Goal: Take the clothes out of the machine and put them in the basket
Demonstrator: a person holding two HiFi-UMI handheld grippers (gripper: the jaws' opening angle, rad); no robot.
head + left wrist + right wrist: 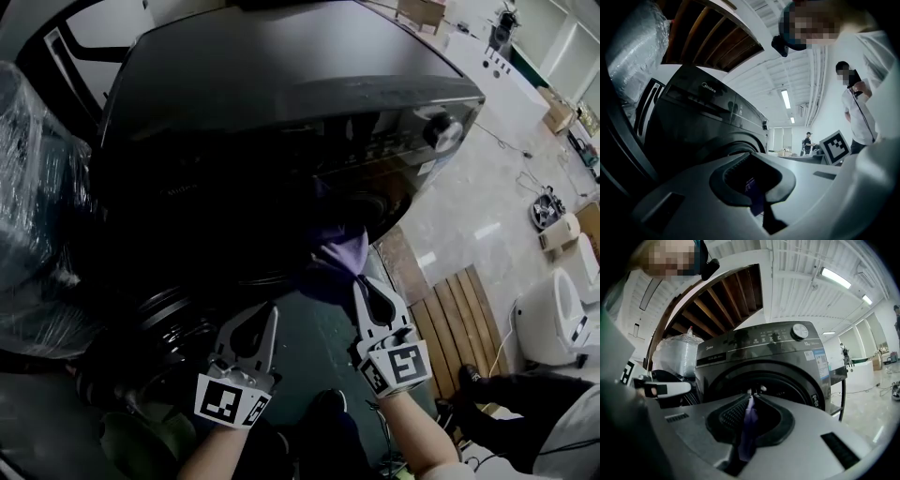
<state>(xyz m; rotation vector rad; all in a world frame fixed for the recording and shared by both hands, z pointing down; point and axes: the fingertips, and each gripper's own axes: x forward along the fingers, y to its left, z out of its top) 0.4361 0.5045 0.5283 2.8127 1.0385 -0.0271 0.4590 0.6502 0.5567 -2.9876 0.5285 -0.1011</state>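
Two pinches: left gripper (271,311) and right gripper (359,281) both closed tight on the purple garment (339,253), centre frame. You grip two spots, likely so it leaves the machine (281,94) without trailing.

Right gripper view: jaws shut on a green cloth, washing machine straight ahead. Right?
Not quite. The cloth is purple, not green. The right gripper view shows the right gripper with its jaws shut on it and the washing machine straight ahead.
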